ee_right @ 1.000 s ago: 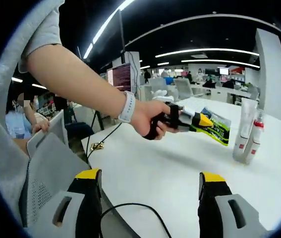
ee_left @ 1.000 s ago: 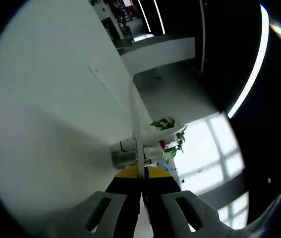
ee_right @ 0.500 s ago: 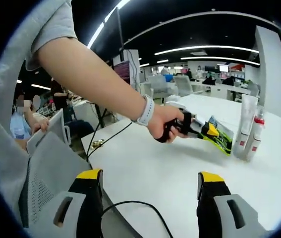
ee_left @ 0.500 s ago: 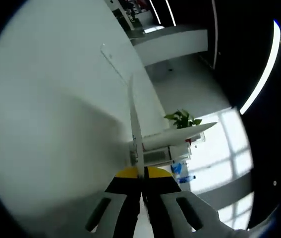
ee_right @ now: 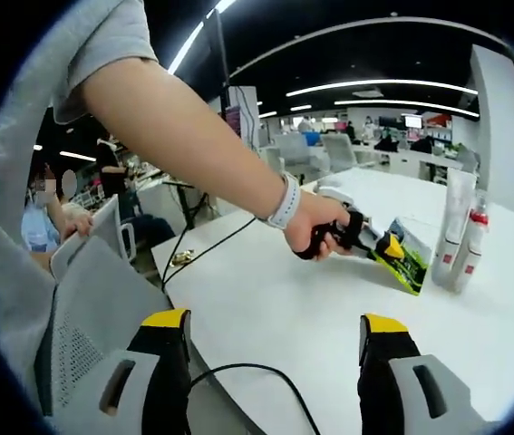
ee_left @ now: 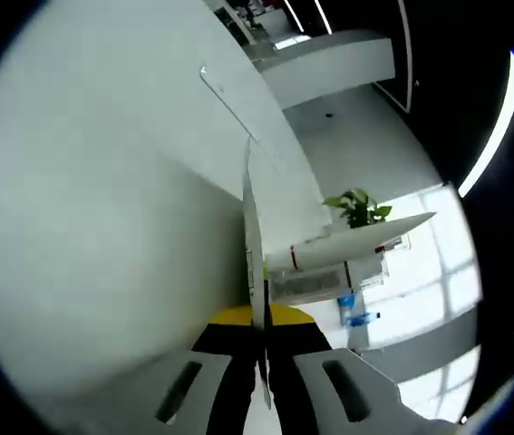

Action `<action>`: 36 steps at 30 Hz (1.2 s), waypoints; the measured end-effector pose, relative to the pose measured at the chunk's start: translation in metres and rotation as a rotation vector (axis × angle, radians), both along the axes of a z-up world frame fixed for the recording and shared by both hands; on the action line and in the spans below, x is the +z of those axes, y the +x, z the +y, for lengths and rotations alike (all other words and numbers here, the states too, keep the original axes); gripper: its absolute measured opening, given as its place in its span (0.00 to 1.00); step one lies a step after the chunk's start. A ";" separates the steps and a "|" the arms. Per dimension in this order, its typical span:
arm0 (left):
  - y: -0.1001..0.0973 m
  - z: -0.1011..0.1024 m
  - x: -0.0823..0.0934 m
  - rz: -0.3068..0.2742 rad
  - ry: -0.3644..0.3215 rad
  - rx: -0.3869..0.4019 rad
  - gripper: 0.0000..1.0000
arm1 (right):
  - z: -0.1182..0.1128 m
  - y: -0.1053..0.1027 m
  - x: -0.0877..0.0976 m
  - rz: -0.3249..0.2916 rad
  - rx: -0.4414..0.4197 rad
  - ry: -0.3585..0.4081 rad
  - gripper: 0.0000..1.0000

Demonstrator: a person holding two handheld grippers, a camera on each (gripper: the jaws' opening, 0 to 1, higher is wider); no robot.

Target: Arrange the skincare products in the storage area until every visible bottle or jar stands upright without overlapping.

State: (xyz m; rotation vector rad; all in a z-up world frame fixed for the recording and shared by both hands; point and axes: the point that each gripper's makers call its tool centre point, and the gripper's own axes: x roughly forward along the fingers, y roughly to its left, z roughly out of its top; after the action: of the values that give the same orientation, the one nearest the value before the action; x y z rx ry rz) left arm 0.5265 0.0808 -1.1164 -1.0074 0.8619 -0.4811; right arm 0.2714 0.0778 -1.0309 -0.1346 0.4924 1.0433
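In the right gripper view a person's hand holds my left gripper [ee_right: 385, 246] low over the white table [ee_right: 275, 299], shut on a flat green and black sachet [ee_right: 408, 264]. Just right of it a tall white tube [ee_right: 459, 210] and a smaller red-capped bottle [ee_right: 471, 246] stand upright, side by side. My right gripper [ee_right: 273, 349] hangs open near the table's front edge with nothing between its jaws. In the left gripper view the sachet [ee_left: 254, 245] shows edge-on, rising from my shut left gripper [ee_left: 262, 319], with the white tube [ee_left: 347, 246] and bottle [ee_left: 324, 279] just beyond.
A black cable [ee_right: 238, 373] loops over the table's near edge. A grey mesh chair back [ee_right: 84, 308] stands at the left, with a person seated behind it. A potted plant [ee_left: 358, 207] and bright windows lie past the tubes.
The hand with my left gripper and the sachet has moved lower and closer to the tube and bottle. The tubes loom larger in the left gripper view. My right gripper stays open and still.
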 end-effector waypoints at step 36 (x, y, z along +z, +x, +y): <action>0.004 0.006 0.000 -0.222 0.608 -0.265 0.43 | -0.002 0.001 0.000 -0.013 0.001 -0.016 0.75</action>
State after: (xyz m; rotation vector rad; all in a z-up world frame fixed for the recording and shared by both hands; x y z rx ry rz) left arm 0.5300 0.0869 -1.1159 -0.2771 0.8694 -0.5003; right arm 0.2726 0.0762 -1.0314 -0.1554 0.4886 1.0395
